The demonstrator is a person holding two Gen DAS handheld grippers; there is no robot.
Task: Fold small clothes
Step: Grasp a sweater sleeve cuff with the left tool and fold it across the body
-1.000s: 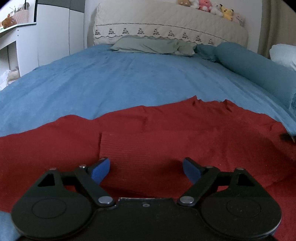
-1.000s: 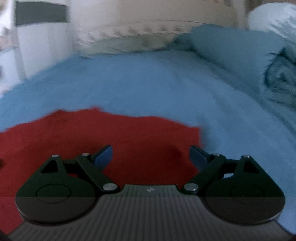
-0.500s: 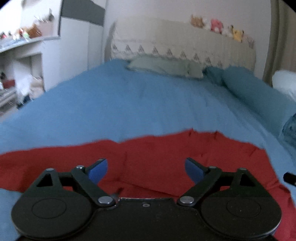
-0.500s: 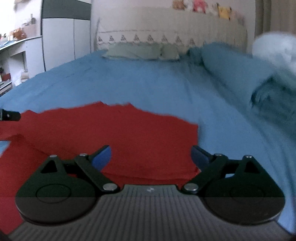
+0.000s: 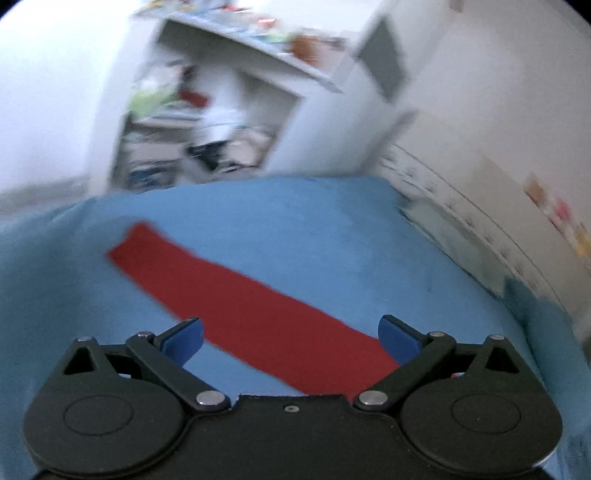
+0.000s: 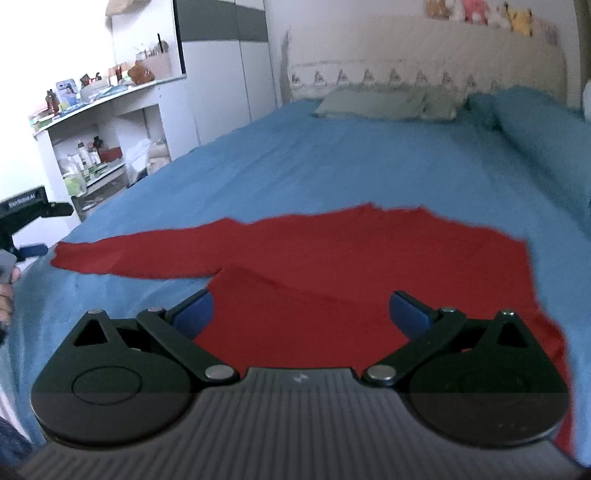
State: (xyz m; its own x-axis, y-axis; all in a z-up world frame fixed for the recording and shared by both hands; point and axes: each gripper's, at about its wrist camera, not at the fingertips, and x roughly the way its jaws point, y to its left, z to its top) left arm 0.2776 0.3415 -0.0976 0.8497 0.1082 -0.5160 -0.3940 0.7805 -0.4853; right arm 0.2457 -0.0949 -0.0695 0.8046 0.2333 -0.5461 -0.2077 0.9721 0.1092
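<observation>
Red garment (image 6: 332, 273) flat on bed (image 6: 332, 162); both tools spread, empty.

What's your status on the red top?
Left gripper open, right gripper open, both empty. Red top flat on bed, one sleeve stretched out. Nothing in the way.

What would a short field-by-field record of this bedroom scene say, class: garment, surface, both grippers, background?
garment: red long-sleeved top, spread flat, one sleeve stretched out sideways
surface: blue bedspread
left gripper: open, above the sleeve, holding nothing
right gripper: open, above the top's body, holding nothing
background: grey-green pillow, plush toys on the headboard, cluttered white shelves
</observation>
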